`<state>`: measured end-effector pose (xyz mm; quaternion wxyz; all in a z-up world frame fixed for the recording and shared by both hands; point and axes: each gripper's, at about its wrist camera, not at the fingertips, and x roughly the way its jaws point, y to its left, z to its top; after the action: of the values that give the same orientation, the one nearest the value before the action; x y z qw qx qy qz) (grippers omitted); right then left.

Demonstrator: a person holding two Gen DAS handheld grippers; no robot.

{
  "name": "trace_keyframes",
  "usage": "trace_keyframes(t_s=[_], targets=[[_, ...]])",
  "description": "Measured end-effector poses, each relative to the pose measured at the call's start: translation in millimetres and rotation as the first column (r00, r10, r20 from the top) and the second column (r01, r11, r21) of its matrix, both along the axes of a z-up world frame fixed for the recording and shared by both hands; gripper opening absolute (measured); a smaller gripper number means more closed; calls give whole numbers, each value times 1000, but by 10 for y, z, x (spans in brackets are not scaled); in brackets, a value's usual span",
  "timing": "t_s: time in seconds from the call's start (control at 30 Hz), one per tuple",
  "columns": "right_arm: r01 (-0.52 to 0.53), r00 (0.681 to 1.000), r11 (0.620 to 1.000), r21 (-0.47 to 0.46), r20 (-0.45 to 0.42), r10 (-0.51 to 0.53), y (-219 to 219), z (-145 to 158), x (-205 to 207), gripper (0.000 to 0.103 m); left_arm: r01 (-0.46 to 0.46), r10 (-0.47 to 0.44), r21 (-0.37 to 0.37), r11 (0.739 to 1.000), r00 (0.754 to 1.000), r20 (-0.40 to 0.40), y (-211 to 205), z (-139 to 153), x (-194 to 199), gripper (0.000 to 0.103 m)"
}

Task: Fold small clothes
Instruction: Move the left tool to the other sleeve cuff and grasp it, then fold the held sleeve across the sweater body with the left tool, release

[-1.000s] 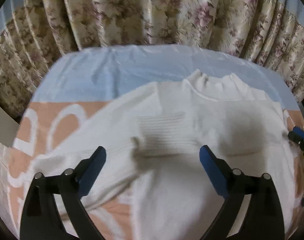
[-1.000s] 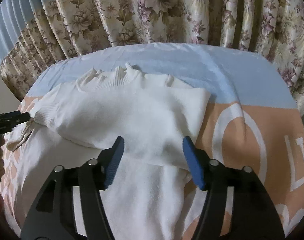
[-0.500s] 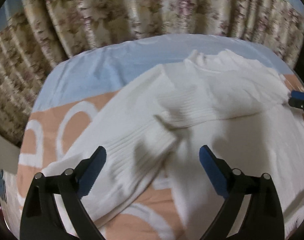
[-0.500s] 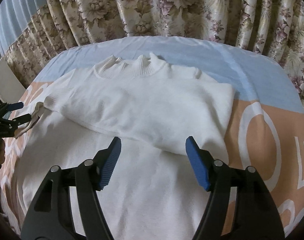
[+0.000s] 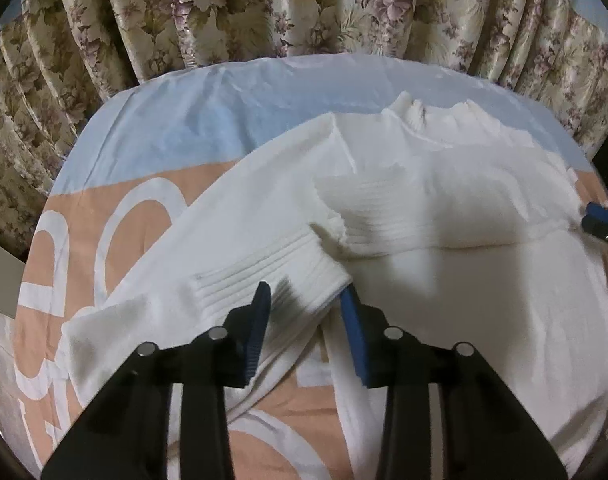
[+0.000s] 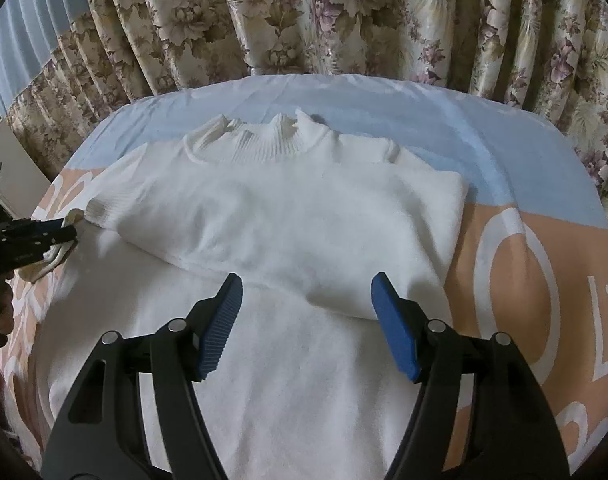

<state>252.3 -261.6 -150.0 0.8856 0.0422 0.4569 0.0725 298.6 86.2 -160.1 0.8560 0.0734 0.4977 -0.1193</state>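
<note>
White sweater (image 6: 304, 220) flat on bed (image 6: 423, 120), one sleeve already folded across. Left gripper (image 5: 304, 300) fingers closing round ribbed cuff (image 5: 288, 272), near-left. Right gripper (image 6: 304, 292) wide open, empty. Risk: shallow pinch, cuff slips mid-fold.

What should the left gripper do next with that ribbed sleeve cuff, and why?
Probably finish the pinch, then carry the cuff across the body. The left gripper is closing with the ribbed cuff between its fingers, and that sleeve still trails off the white sweater onto the bed cover. The other sleeve already lies folded over, and the right gripper hangs open above it.
</note>
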Motion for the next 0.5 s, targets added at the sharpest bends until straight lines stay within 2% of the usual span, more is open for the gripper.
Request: trace_keyframes(t_s=[0.2,0.37,0.5], targets=[[-10,1000,1000,3,-9,10,9,-41,-4,68,-22,22,12,1000,1000,4,-1,29,42,10],[-1,1000,1000,21,-8,1,-14,-39,-9,68,-52,52,-11,999,999,-10,48,33,79,8],[4,1000,1000,23,3,-4,-61,-24,25,68,-62,62,-17,998,998,15,-90,186,64,8]])
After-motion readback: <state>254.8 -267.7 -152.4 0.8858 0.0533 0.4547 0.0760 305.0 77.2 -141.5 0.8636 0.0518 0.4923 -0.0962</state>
